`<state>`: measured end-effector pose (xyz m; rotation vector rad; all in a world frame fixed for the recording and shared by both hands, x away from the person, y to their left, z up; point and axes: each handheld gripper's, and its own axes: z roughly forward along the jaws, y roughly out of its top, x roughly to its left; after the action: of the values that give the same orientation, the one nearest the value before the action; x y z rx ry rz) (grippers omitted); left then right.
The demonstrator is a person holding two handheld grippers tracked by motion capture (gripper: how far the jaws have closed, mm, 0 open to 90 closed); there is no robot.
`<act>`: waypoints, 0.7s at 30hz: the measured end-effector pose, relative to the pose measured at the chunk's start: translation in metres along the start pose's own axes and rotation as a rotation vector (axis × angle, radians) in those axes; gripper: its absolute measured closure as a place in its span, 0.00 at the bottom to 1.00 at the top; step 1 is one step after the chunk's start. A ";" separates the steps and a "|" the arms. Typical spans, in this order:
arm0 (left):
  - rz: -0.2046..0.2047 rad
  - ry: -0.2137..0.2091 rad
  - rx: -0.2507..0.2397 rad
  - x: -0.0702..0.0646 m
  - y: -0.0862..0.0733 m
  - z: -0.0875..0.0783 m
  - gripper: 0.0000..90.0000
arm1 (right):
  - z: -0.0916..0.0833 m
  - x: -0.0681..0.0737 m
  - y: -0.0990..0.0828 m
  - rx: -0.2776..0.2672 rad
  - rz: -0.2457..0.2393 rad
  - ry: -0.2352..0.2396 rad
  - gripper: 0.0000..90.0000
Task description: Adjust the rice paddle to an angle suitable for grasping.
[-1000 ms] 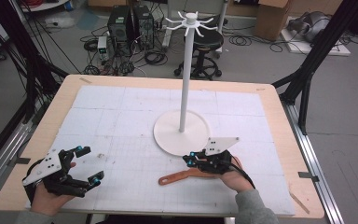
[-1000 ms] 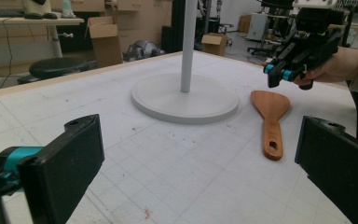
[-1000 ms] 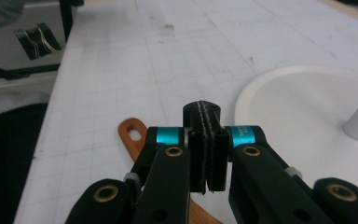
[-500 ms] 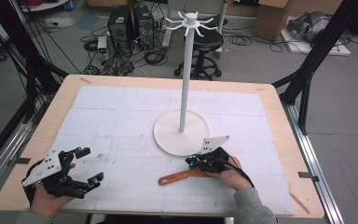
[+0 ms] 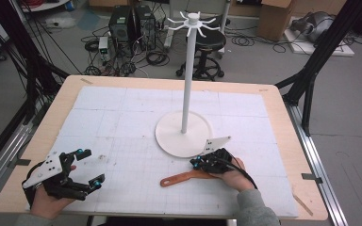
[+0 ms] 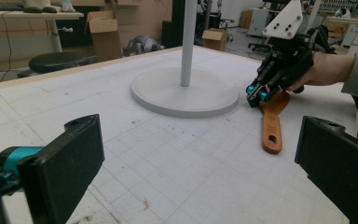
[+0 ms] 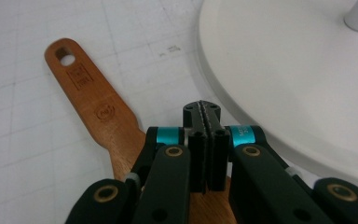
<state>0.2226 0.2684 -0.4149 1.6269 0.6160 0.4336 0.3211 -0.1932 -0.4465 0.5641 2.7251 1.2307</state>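
A wooden spatula [image 5: 184, 178] lies flat on the white mat near the front, its handle with a hanging hole [image 7: 66, 58] pointing left. My right gripper [image 5: 195, 163] sits low over the spatula's wide end, jaws shut together with nothing between them [image 7: 202, 109]. It is right beside the round base [image 5: 184, 136] of a white hanging stand. In the left gripper view the right gripper [image 6: 255, 95] rests its tips at the spatula [image 6: 271, 121]. My left gripper [image 5: 92, 165] stands open at the front left, its jaws wide apart [image 6: 200, 172] and holding nothing.
The stand's tall pole [image 5: 187, 80] ends in a ring of hooks [image 5: 192, 20]. Its base [image 7: 298, 70] lies just right of the right gripper's tips. A wooden table edge [image 5: 169, 82] frames the mat. Beyond it are a stool and cables on the floor.
The right gripper has sunk a little toward the spatula's wide end, still shut. The left gripper has stayed put.
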 end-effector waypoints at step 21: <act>-0.006 0.013 0.001 0.003 0.000 -0.002 0.02 | -0.022 0.002 -0.022 -0.008 0.045 -0.016 0.99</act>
<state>0.2239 0.2721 -0.4151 1.6241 0.6301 0.4398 0.3073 -0.2209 -0.4481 0.6358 2.7076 1.2403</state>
